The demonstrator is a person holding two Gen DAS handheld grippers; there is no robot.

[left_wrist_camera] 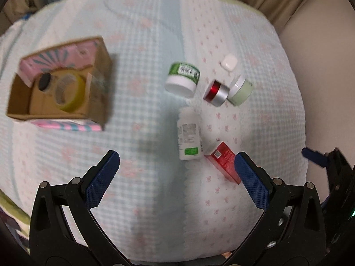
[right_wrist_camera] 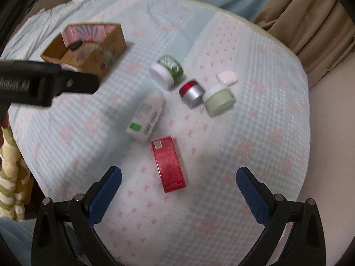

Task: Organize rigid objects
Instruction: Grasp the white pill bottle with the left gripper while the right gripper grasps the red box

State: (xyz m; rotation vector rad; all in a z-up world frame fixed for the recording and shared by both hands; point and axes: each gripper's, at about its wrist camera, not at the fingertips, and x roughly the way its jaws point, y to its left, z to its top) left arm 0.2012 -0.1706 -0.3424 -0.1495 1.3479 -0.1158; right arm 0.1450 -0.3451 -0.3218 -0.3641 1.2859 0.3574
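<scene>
On a pale blue quilted bed lie a white bottle (left_wrist_camera: 189, 134) (right_wrist_camera: 146, 117), a red box (left_wrist_camera: 224, 164) (right_wrist_camera: 169, 164), a green-labelled white jar (left_wrist_camera: 183, 79) (right_wrist_camera: 167, 71), a red-and-silver jar (left_wrist_camera: 216, 93) (right_wrist_camera: 192, 93), a pale green jar (left_wrist_camera: 240, 90) (right_wrist_camera: 218, 100) and a small white cap (left_wrist_camera: 229, 63) (right_wrist_camera: 228, 77). My left gripper (left_wrist_camera: 177, 170) is open above the bed, just short of the bottle, its right pad overlapping the red box. My right gripper (right_wrist_camera: 178, 184) is open with the red box lying between its fingers, held by neither.
A brown cardboard box (left_wrist_camera: 97, 113) (right_wrist_camera: 111, 51) at the left holds a yellow tape roll (left_wrist_camera: 71, 93), a black disc and pink packaging. The left gripper's arm (right_wrist_camera: 44, 84) crosses the right wrist view at left. Tan curtains (right_wrist_camera: 310, 22) hang at back right. The bed edge drops off at right.
</scene>
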